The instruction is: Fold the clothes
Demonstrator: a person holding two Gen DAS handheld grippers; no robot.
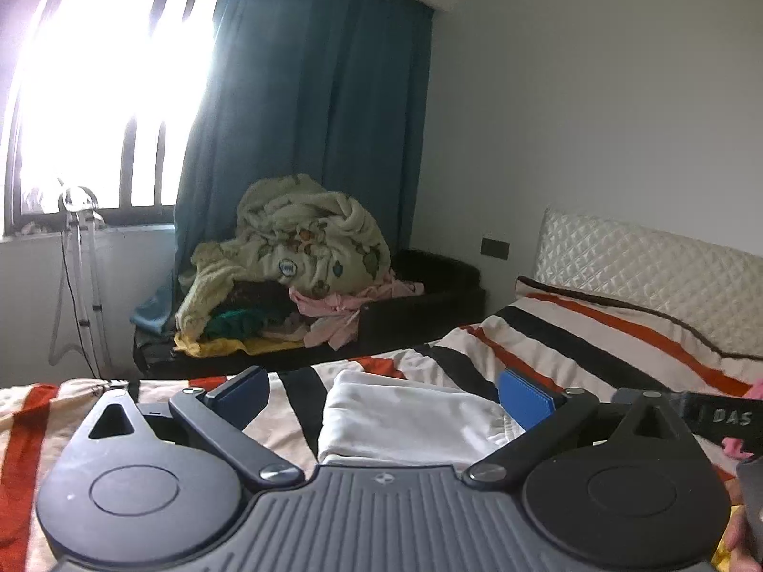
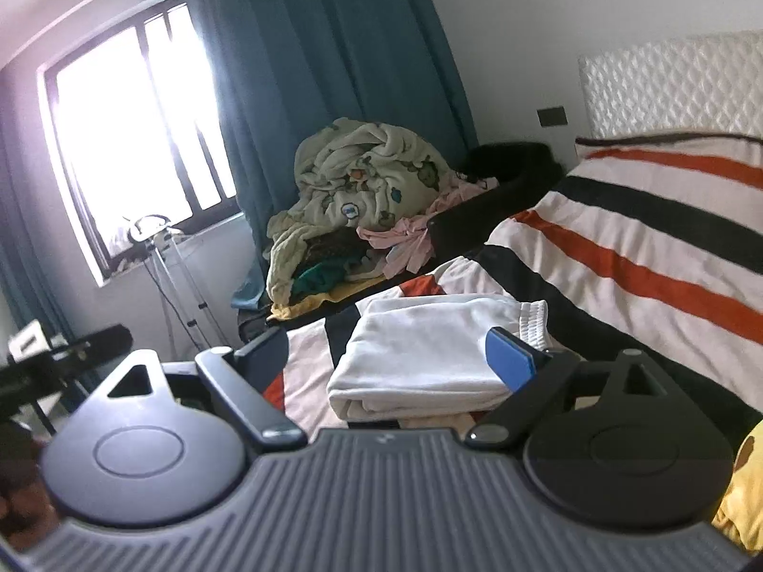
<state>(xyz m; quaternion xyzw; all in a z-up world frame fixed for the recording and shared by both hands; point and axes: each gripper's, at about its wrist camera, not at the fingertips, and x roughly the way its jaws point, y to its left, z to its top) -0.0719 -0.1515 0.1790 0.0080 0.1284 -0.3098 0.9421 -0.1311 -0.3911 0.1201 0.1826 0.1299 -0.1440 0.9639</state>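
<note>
Folded white garment point(image 2: 424, 357) lies flat on the striped bed point(image 2: 644, 248), waistband toward the headboard; both the left gripper point(image 1: 386, 395) and right gripper point(image 2: 396, 352) hang released, jaws wide.

Folded garment point(image 2: 419, 357) lies on the bed point(image 2: 620, 257); headboard point(image 2: 667, 86) at the bed's far right end. Clothes heap point(image 2: 367, 195) on a low couch point(image 2: 505, 162) behind the bed; curtain point(image 2: 324, 71) behind the heap, window point(image 2: 128, 124) left of it.

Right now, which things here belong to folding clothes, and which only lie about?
Job:
folded white garment on the striped bedspread
left gripper, open
right gripper, open

Lying about:
blanket heap
curtain
headboard
</note>
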